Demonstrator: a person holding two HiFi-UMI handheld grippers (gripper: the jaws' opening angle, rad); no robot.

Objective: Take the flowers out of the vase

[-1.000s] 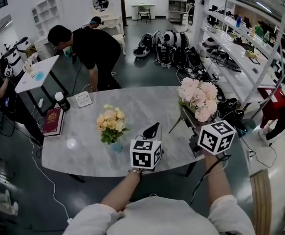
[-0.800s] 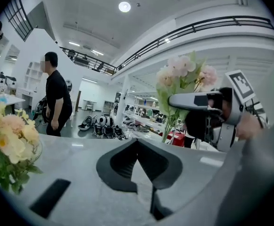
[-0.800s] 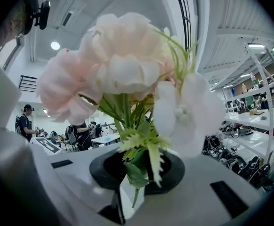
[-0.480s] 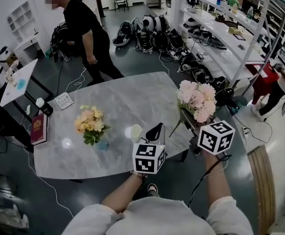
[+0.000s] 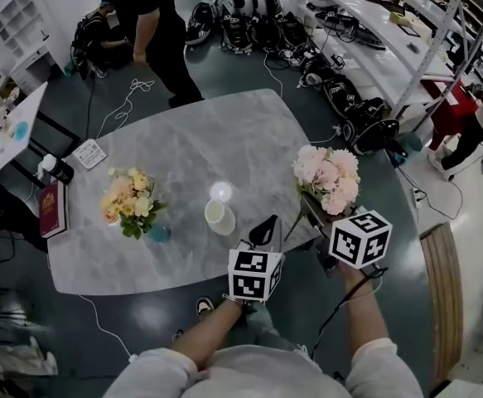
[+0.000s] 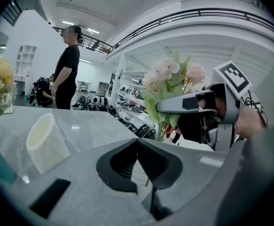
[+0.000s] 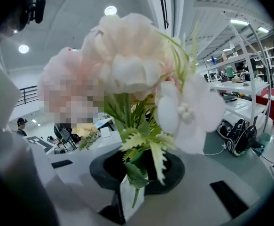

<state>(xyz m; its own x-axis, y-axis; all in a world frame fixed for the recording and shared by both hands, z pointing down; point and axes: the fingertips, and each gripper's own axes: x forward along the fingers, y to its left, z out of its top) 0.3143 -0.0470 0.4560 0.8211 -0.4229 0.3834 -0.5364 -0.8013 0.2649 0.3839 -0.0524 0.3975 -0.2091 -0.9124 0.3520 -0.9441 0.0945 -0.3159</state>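
So, here is where I stand:

Right tongs (image 7: 137, 173): clamped on the green stems of the pink flowers (image 5: 328, 179), as they were a second ago.

Left tongs (image 5: 263, 230): pressed together with nothing between them, just beside the pale vase (image 5: 219, 215).

Pale vase: upright on the desk (image 5: 183, 152), its mouth open and empty. A second ago my left tongs hid it; now it stands in plain view.

Flowers: in the air over the desk's right edge, clear of the vase and touching nothing but my tongs.

Changed: my view has tipped further down, and both tongs seem to have sunk toward the desk — the grip itself is the same.

Meaning: the flowers are already out, so I judge the lifting done. What remains is probably to lay them down on a bare patch of desk.

Elsewhere: the yellow flowers (image 5: 127, 197) sit untouched in their own blue vase (image 5: 158, 234), well apart on the left.
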